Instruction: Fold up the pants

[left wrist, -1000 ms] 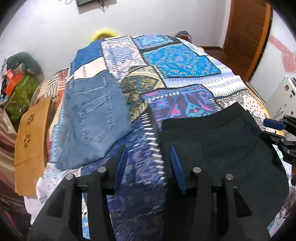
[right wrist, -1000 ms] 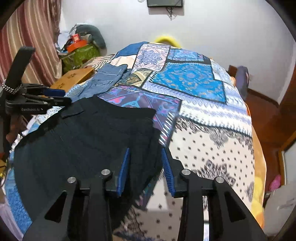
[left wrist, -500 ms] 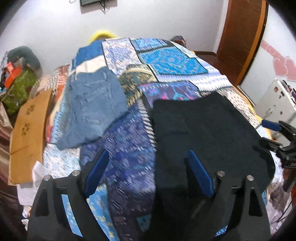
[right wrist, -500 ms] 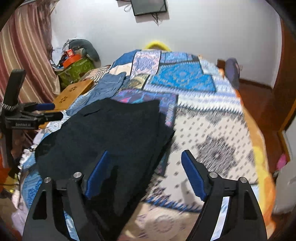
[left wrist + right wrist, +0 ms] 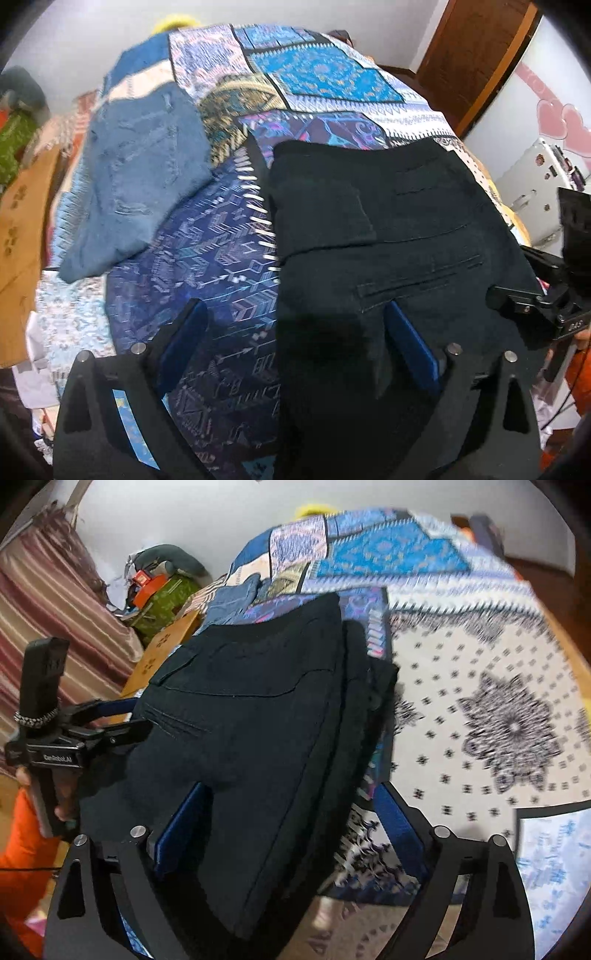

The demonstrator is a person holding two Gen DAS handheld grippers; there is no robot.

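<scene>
Black pants (image 5: 388, 236) lie folded on the patchwork bedspread (image 5: 207, 251), near its front edge; they also show in the right wrist view (image 5: 258, 709). My left gripper (image 5: 295, 332) is open and empty over the pants' left edge. My right gripper (image 5: 288, 812) is open and empty over the pants' near right part. Each gripper shows in the other's view, the right one (image 5: 535, 306) at the pants' right side and the left one (image 5: 74, 734) at their left side.
Folded blue jeans (image 5: 140, 173) lie on the bed to the left of the black pants. A wooden board (image 5: 18, 236) stands off the bed's left side. A brown door (image 5: 472, 48) and a white appliance (image 5: 535, 188) are at the right.
Both grippers opened wide and let go of the black pants. Both have then moved in lower and closer over the pants.
</scene>
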